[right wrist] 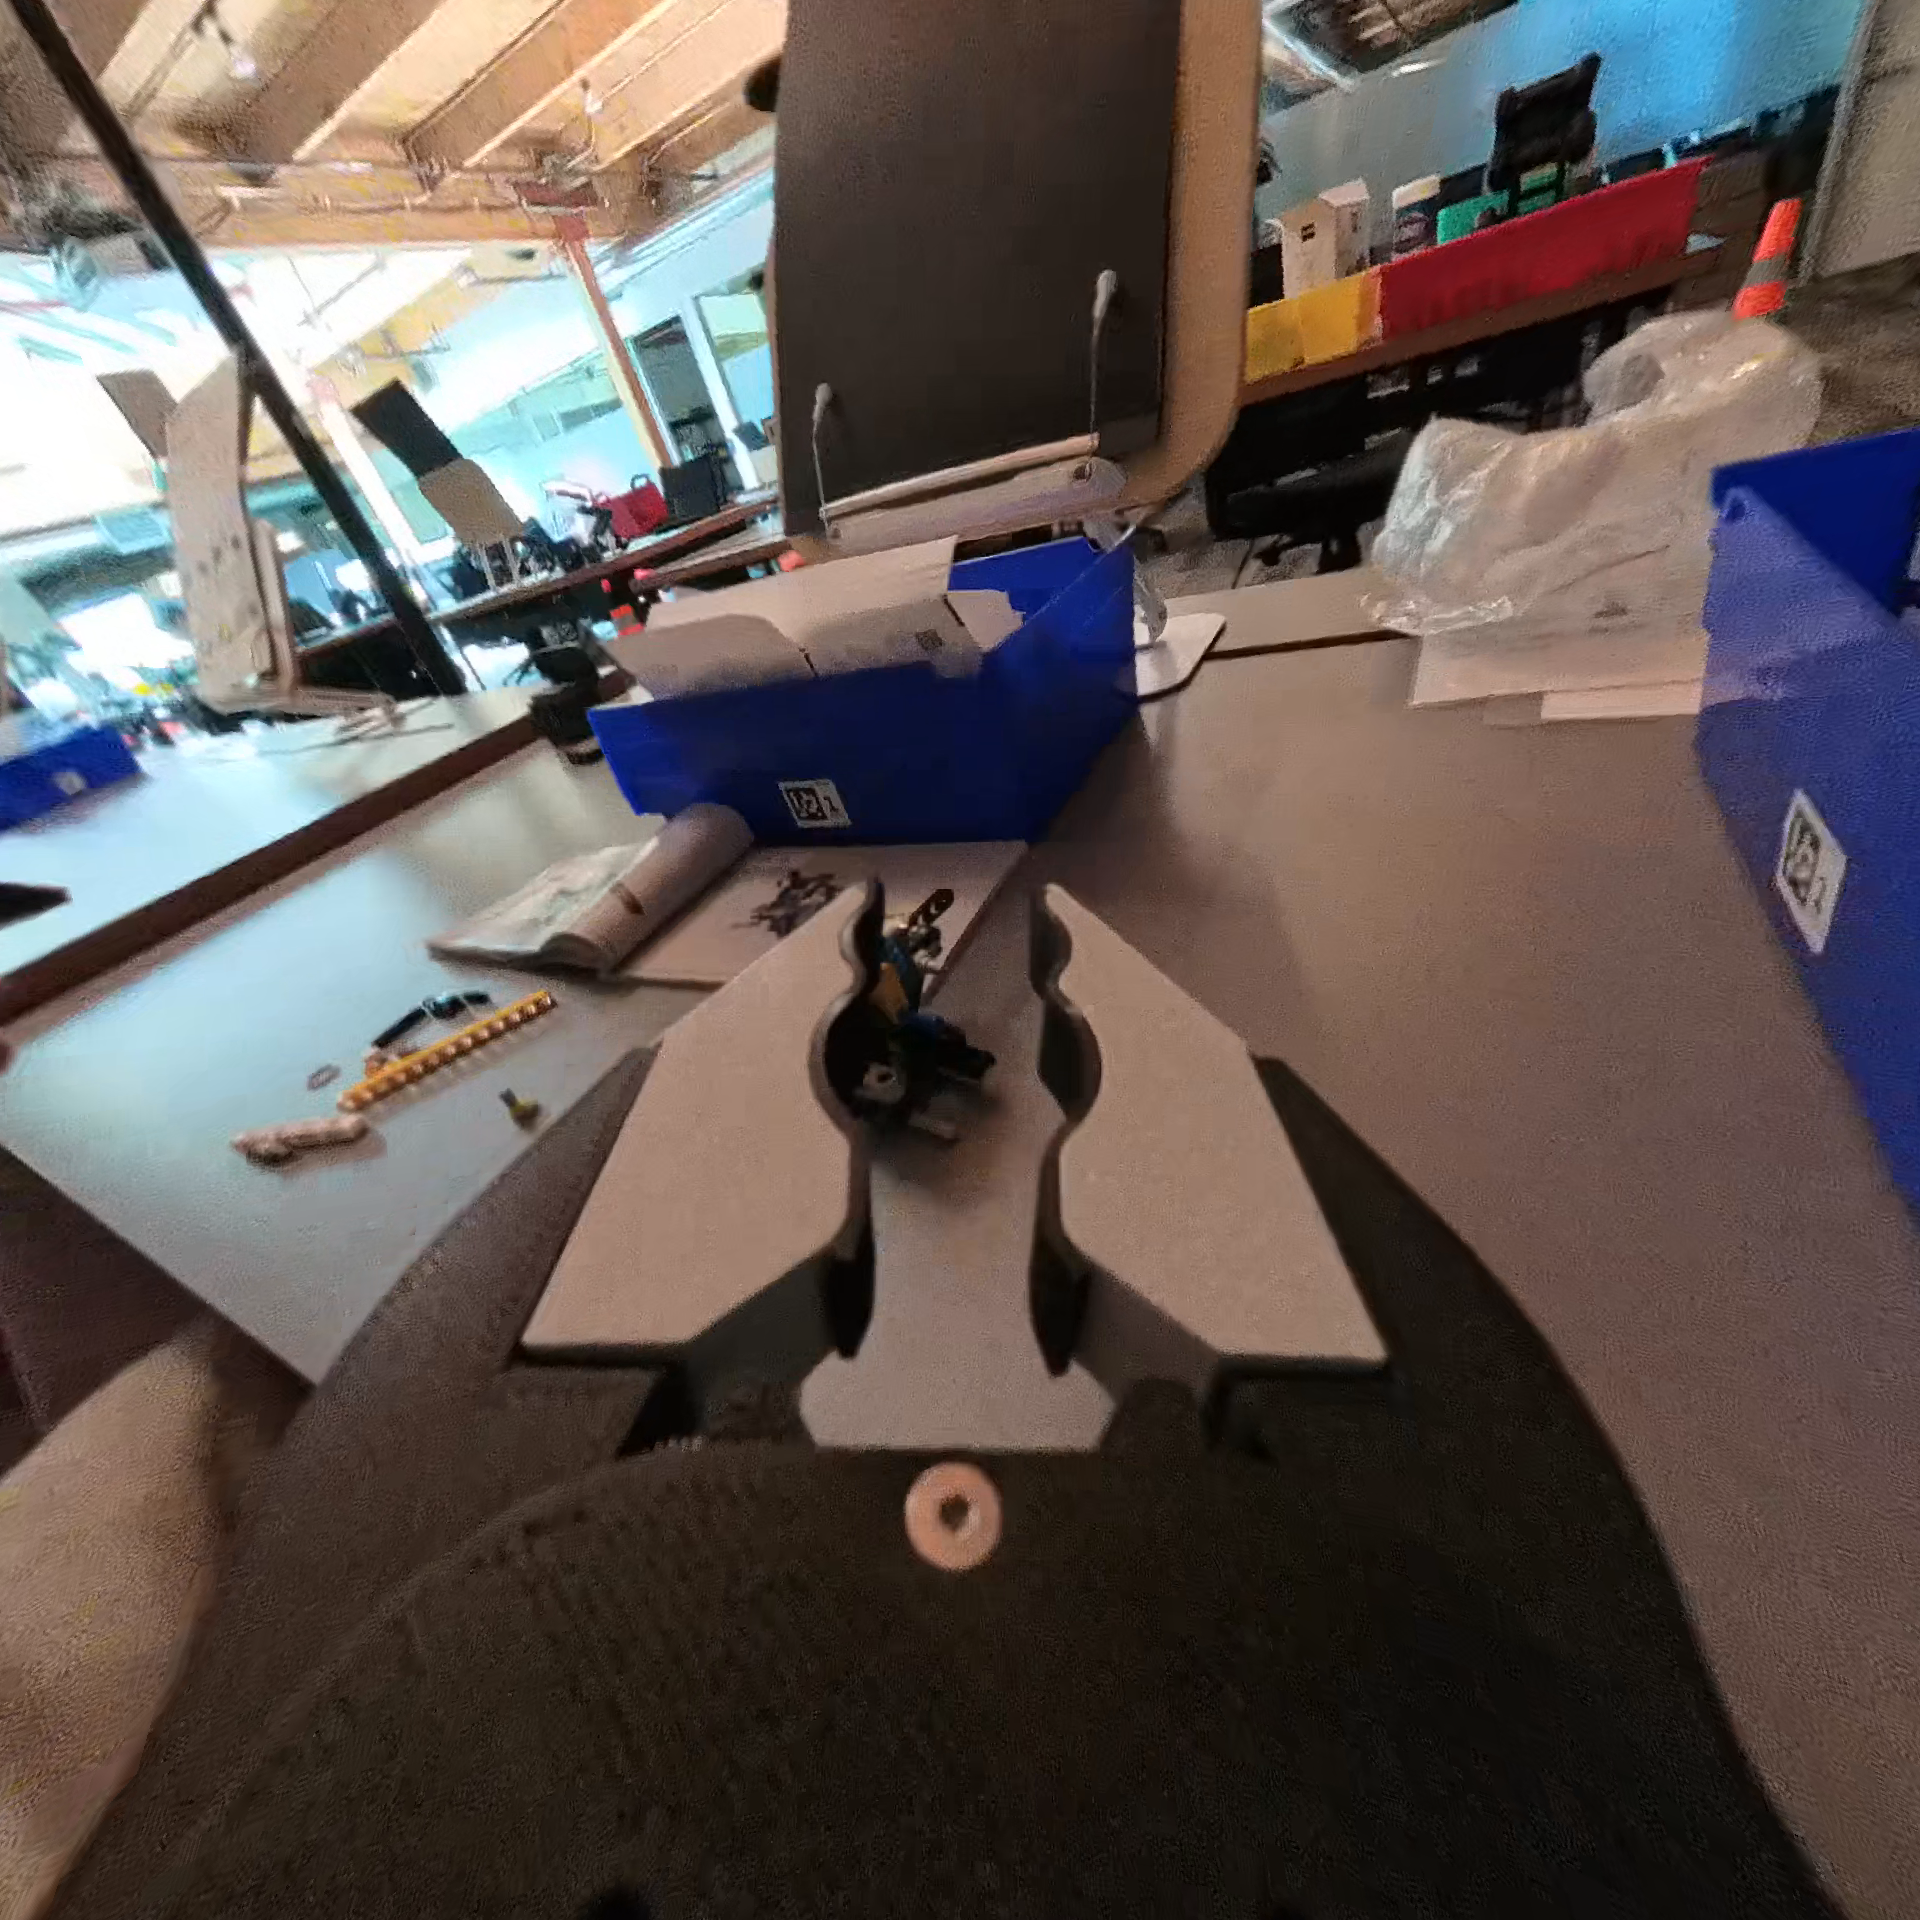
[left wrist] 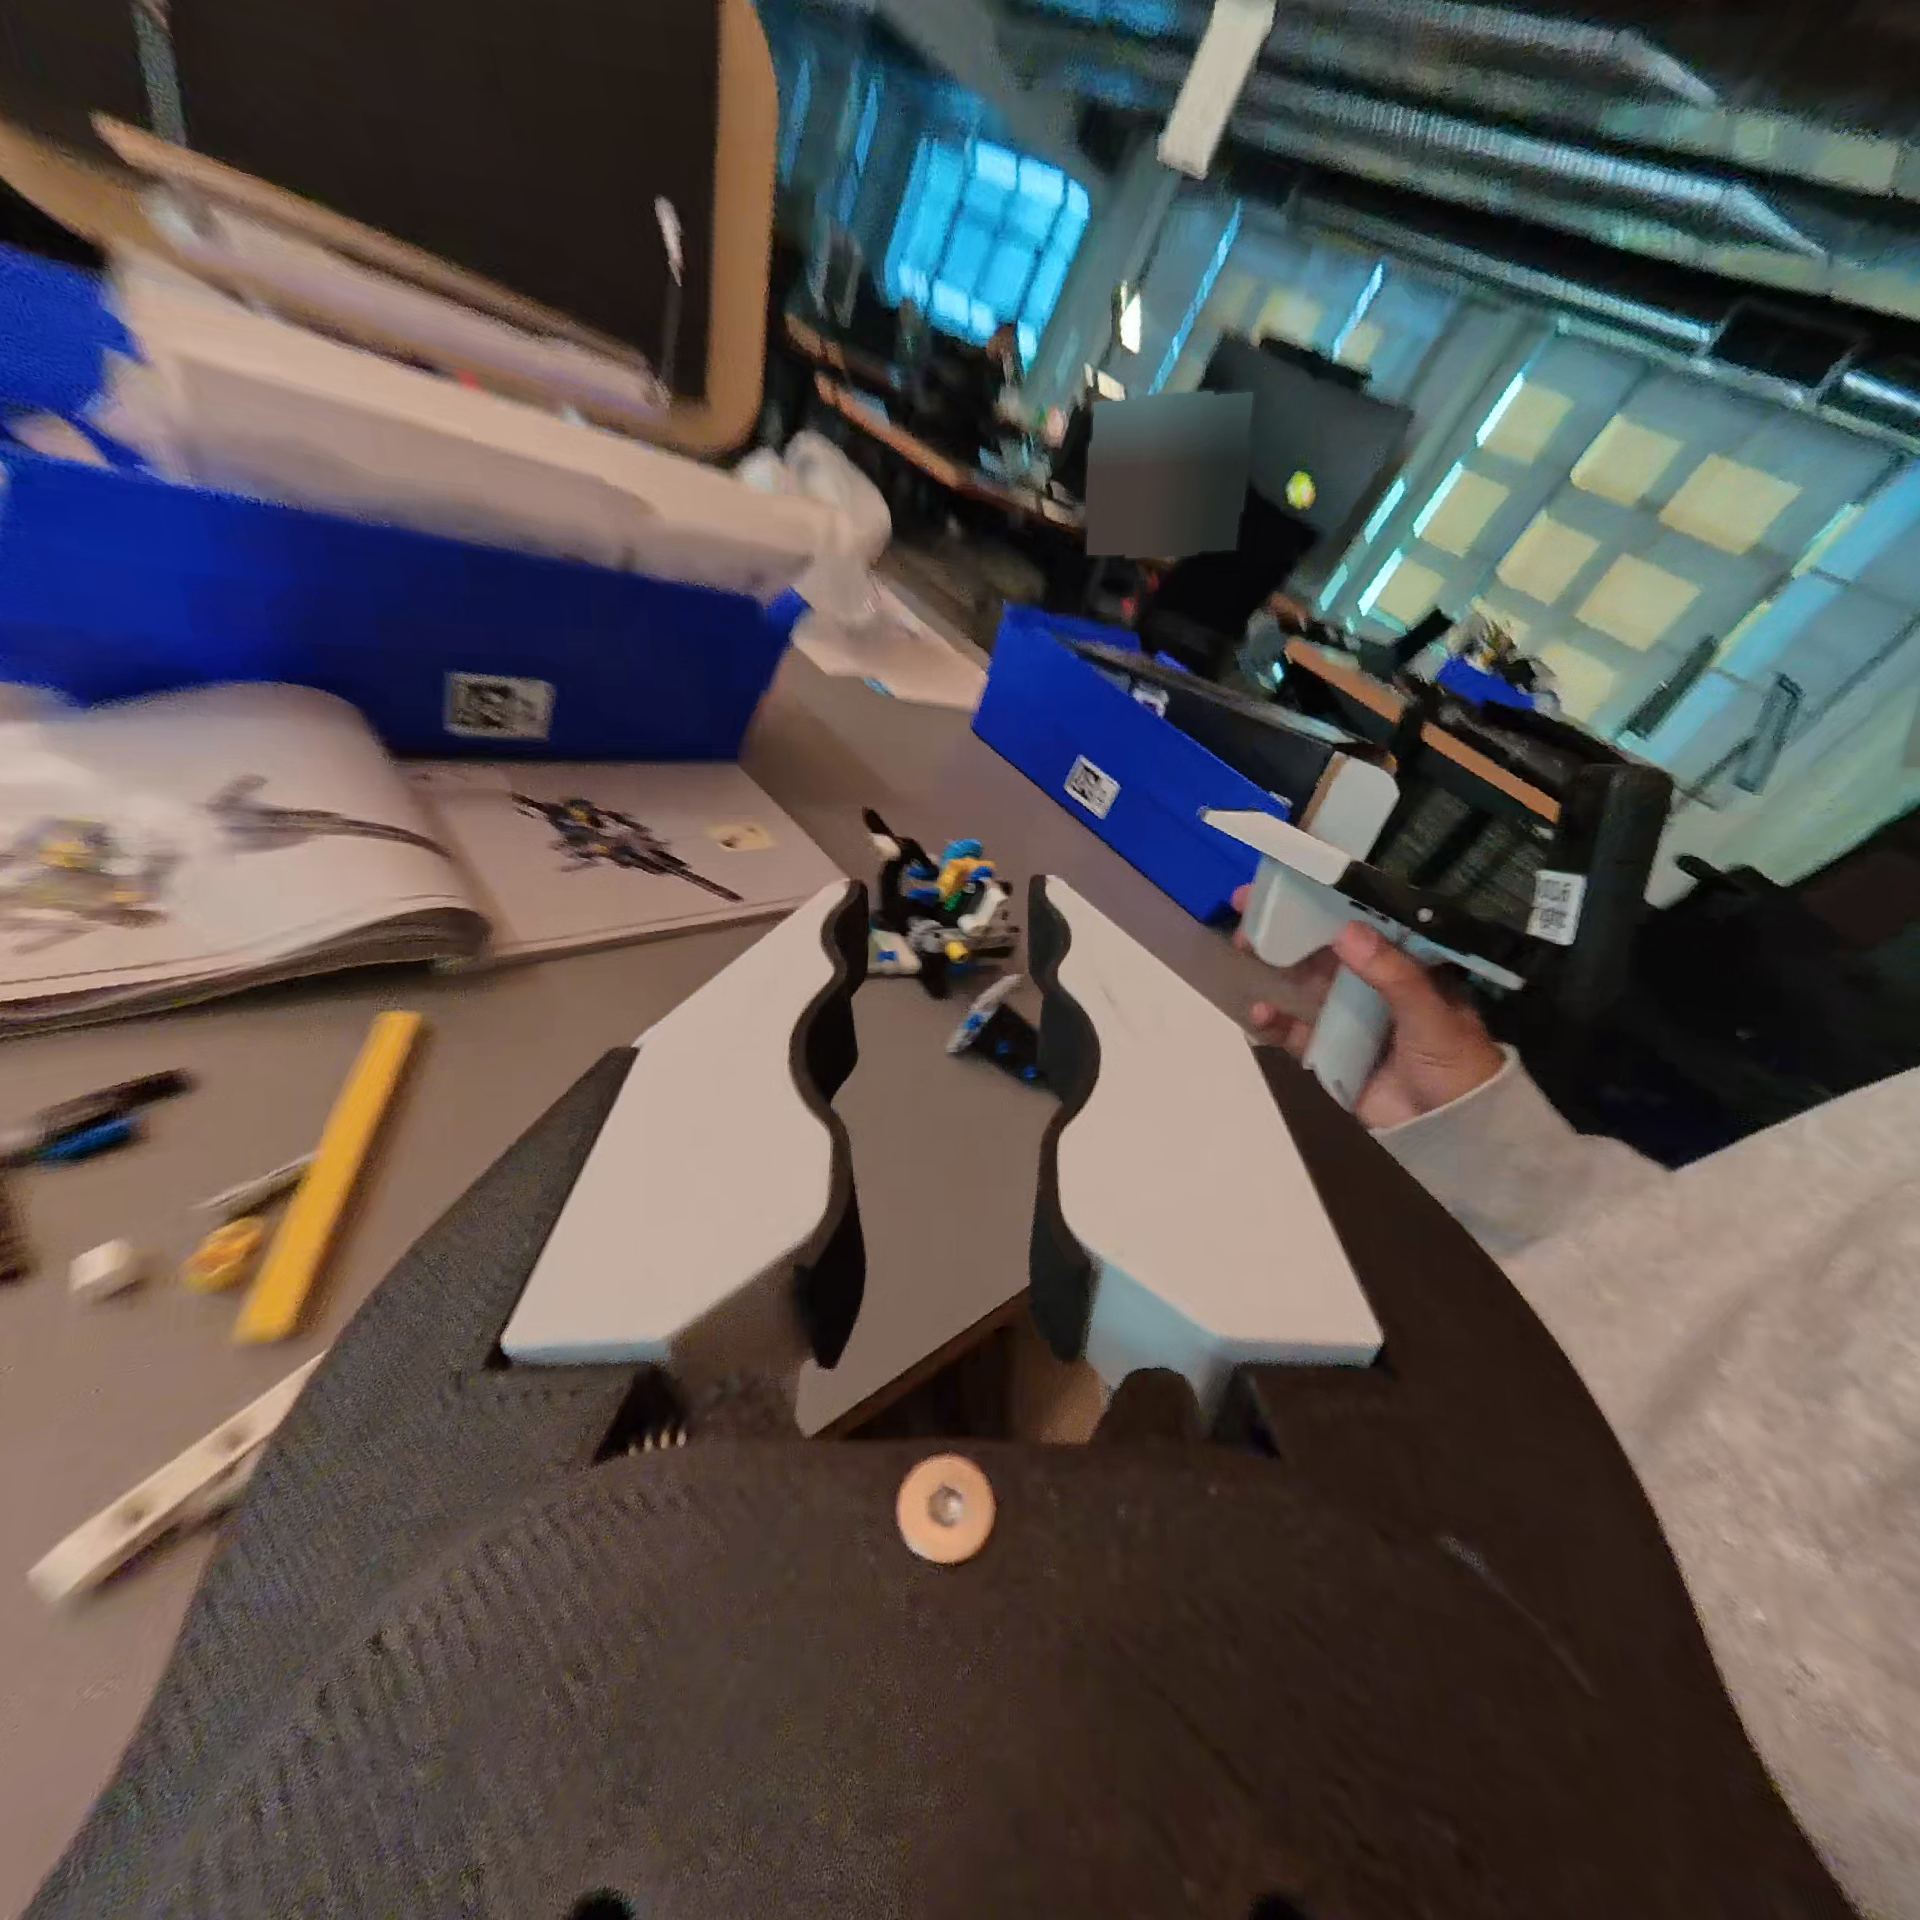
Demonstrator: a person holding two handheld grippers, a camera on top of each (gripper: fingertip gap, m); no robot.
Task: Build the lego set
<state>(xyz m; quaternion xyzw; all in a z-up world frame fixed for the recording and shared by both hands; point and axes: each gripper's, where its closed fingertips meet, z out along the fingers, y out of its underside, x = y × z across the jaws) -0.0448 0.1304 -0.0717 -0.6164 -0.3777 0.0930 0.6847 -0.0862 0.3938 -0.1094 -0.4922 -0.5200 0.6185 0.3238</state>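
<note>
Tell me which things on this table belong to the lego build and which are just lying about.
For the build: partly built lego model, open instruction booklet, long yellow beam, loose small pieces.

Just lying about: blue bins, clear plastic bags, dark upright panel.

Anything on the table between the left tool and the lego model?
Left wrist view: only bare grey table between the open left tool and the lego model; a small blue-white piece lies just right of that line.
</note>
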